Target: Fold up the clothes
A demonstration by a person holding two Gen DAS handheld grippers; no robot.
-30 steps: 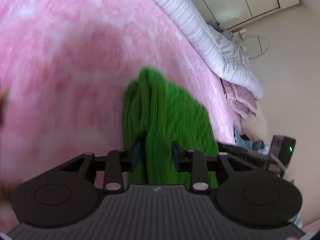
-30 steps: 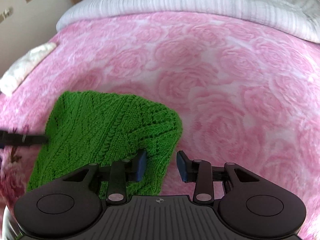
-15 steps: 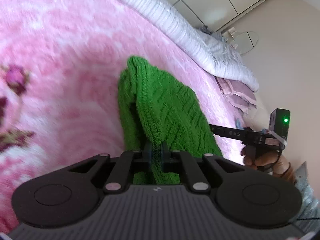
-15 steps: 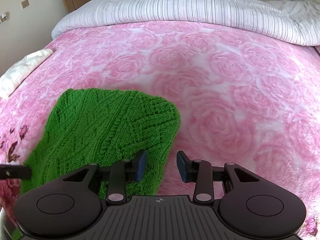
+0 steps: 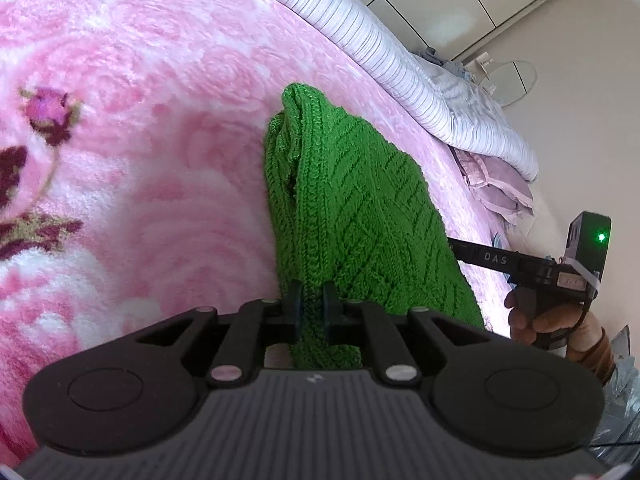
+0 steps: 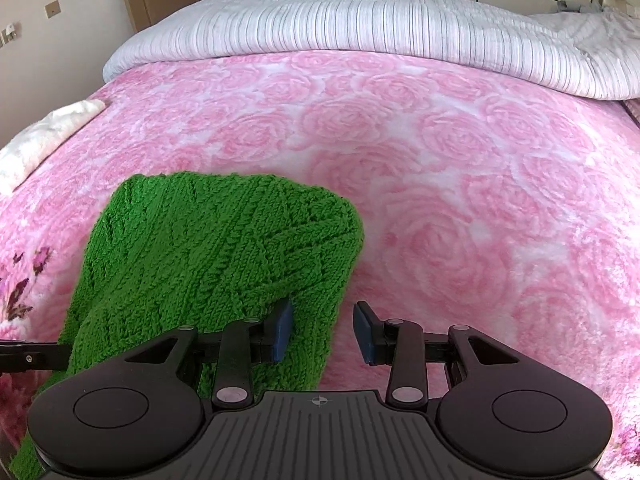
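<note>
The green knitted sweater (image 5: 360,216) lies folded on the pink rose-patterned blanket (image 5: 160,80), its layers stacked along the left edge in the left wrist view. The left gripper (image 5: 311,308) is clamped on the near edge of the knit, the fabric pinched between its two fingers. The right gripper (image 6: 322,330) has its jaws spread apart, holding nothing; the sweater's near right edge sits between and just under them (the left finger rests against the knit, the right one is over bare blanket). In the left wrist view the right gripper's black body and the hand (image 5: 556,320) holding it show just beyond the sweater's far side. A striped white duvet (image 6: 400,32) lies bunched along the head of the bed, well apart from the sweater.
</note>
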